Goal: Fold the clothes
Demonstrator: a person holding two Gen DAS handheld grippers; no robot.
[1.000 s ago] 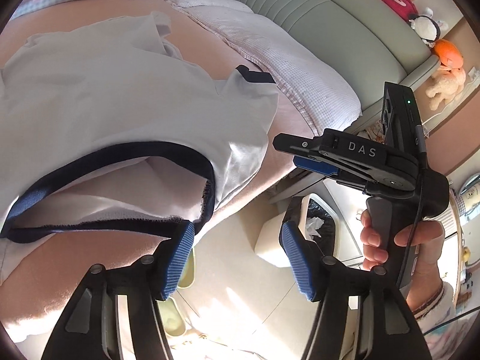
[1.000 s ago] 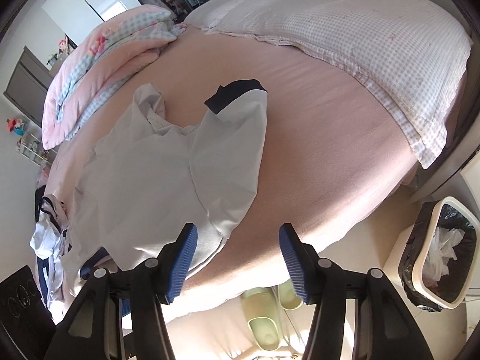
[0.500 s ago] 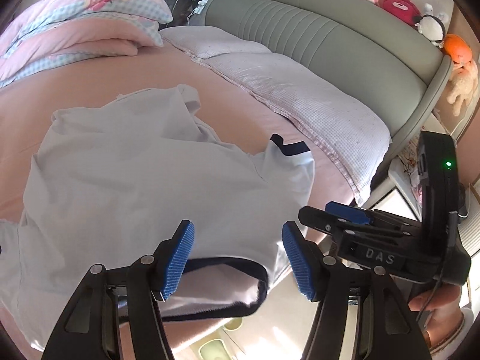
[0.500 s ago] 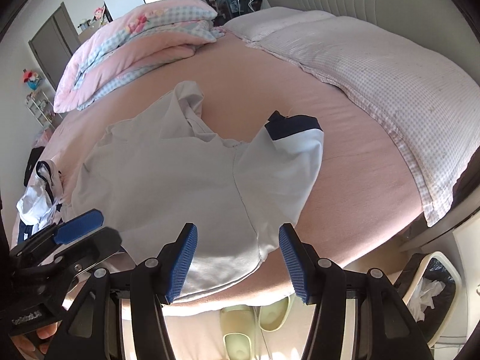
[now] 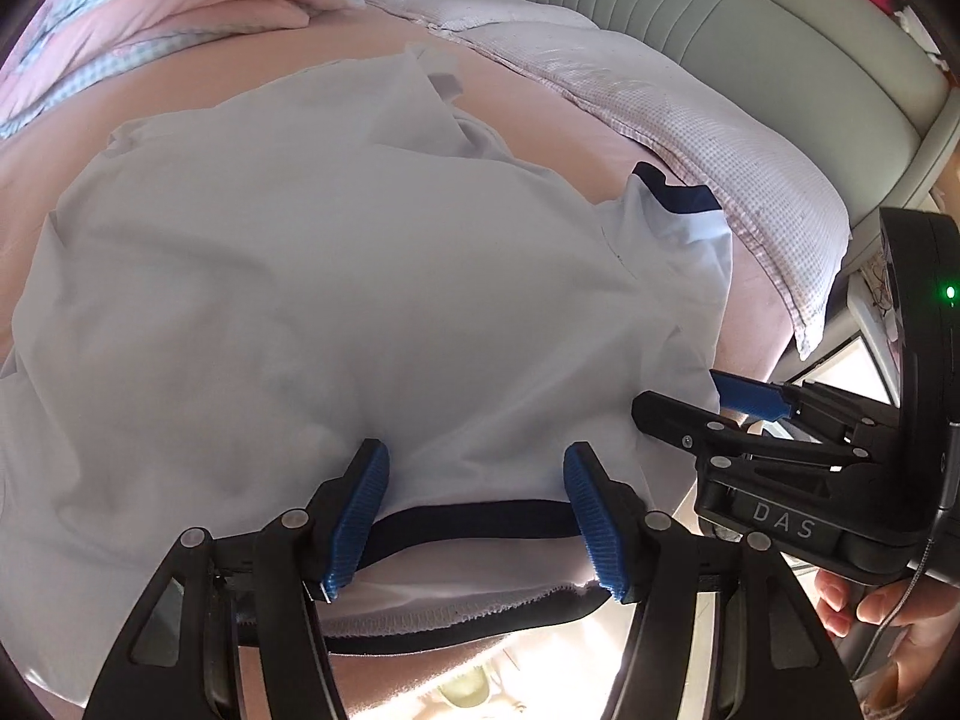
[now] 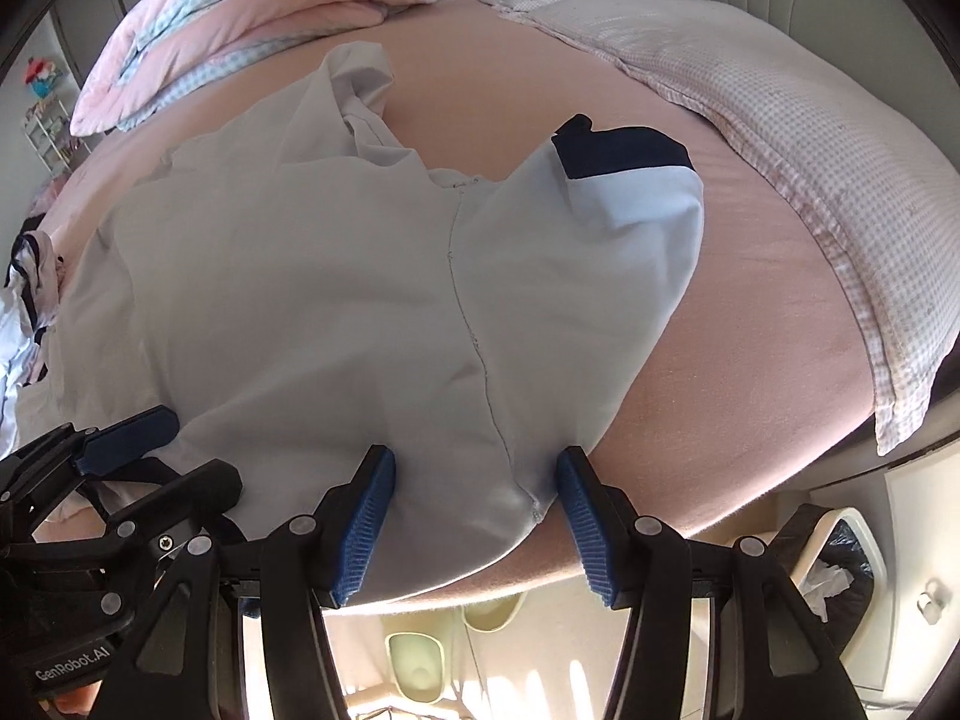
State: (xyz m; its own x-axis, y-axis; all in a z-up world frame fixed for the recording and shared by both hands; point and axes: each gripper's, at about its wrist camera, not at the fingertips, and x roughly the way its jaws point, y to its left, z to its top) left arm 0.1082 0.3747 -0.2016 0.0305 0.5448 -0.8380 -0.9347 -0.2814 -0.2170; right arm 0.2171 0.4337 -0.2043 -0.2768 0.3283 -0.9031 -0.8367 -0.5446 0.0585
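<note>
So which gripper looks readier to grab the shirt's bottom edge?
Probably the left gripper: its open fingers straddle the shirt's dark hem. The right gripper is open at the side seam.

White shirt (image 5: 336, 276) with navy hem spread on pink bed (image 5: 762, 300). Left gripper (image 5: 474, 516) wide open, pads straddling hem edge, possibly touching fabric. Right gripper (image 5: 708, 396) at right, near shirt corner, jaw state unclear.

Your two wrist cameras are looking close across the bed's near edge, sharing the white shirt (image 5: 336, 276) (image 6: 336, 324).
</note>
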